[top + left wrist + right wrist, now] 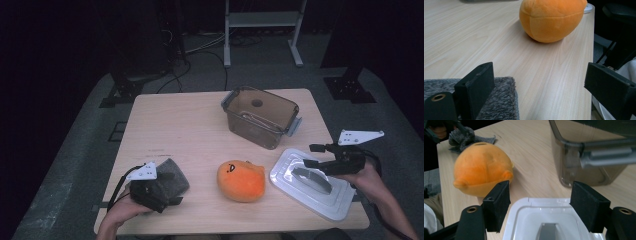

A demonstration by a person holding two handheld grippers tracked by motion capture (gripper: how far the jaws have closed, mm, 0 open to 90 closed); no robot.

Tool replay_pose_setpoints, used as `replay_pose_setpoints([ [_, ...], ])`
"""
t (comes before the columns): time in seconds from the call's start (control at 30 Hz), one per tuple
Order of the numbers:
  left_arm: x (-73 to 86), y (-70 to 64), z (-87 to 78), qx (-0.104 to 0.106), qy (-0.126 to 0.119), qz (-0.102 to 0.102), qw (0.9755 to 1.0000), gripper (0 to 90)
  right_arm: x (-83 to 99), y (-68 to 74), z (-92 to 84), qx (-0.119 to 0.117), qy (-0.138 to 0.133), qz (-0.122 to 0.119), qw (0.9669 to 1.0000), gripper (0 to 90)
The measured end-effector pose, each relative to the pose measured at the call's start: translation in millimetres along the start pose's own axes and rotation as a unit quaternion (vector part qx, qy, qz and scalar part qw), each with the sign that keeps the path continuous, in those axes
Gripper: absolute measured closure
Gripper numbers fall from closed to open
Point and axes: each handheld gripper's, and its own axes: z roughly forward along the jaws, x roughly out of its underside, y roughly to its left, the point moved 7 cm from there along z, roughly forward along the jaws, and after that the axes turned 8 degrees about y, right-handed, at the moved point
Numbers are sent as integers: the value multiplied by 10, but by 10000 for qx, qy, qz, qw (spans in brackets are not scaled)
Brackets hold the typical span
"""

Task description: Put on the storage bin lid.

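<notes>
Just above the white lid [311, 187], your right gripper [314, 155] hangs with fingers wide and empty; the lid's grey handle [312, 179] lies directly beneath, running toward you.

Wood table [190, 130] w/ box [260, 116], lid [311, 182], orange plush [241, 180], grey cloth [170, 180].

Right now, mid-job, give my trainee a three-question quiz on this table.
1. True or false: the orange plush toy lies inside the clear container.
2. The right gripper hovers over: A) grey cloth B) white lid C) floor
3. What lies under the left gripper?

Key: 1 false, it lies on the table. 2 B, jaws open and empty. 3 the grey cloth, under one open jaw.
</notes>
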Motion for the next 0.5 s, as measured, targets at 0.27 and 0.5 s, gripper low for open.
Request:
replay_pose_setpoints([
  [0.27,11,13,-15,-18,-24,-22,10000,85,-298,3,-11,-75,-173,-78,9998,286],
  [0.5,4,4,-24,7,-49,-23,10000,85,-594,3,9,-118,-264,-204,9994,285],
])
